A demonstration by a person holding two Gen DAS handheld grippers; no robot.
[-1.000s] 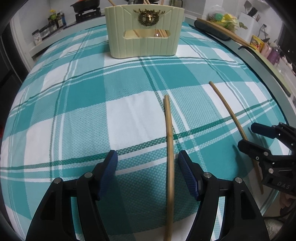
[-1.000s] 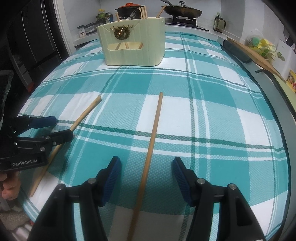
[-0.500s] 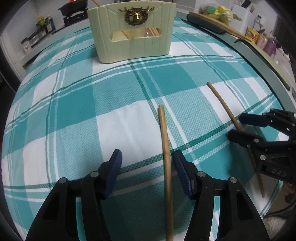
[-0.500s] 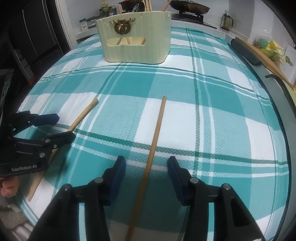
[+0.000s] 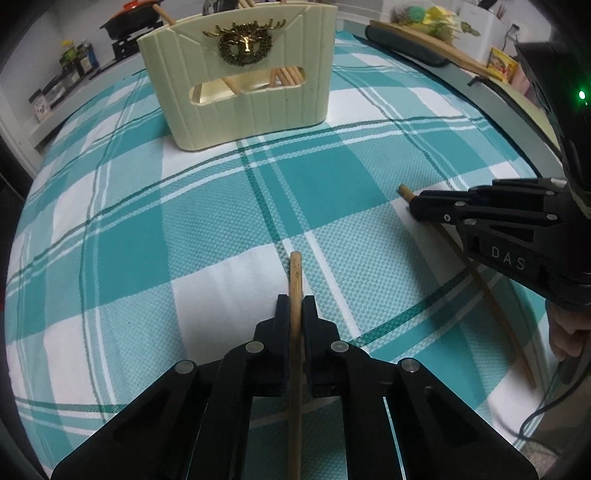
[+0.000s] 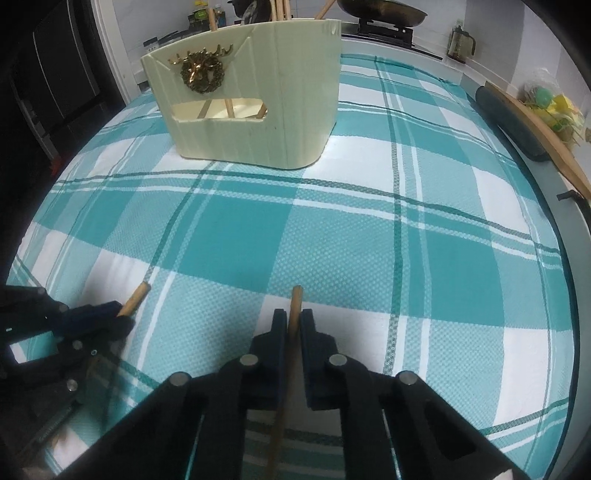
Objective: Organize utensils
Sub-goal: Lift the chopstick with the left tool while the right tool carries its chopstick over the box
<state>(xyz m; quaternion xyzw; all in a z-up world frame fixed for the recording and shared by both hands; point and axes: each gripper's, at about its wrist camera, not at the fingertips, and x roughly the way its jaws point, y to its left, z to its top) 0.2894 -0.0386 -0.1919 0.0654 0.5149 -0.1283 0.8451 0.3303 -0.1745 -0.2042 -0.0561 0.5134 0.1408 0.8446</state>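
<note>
Left gripper [image 5: 295, 306] clamped on one chopstick [image 5: 295, 273], right gripper [image 6: 292, 321] clamped on another chopstick [image 6: 295, 295], both well short of the cream holder [image 5: 243, 81]. Bare plaid cloth [image 6: 332, 229] between. Table edge [image 6: 569, 280] right of holder, clearest from right wrist.

The whole middle of both views was a round table under a teal-and-white plaid woven cloth [image 5: 207, 229], with its grey rim [image 5: 517, 136] curving down the right side. Upper left of the left view had a white shelf [image 5: 55, 114] with little jars and bottles, and a black pan with an orange lid [image 5: 129, 22] behind it. Top right of the right view showed a dark wok on a black burner [image 6: 384, 14] against pale grey wall. Far left was dark cabinet fronts [image 6: 55, 74]. Lighting was dim and indoor.
</note>
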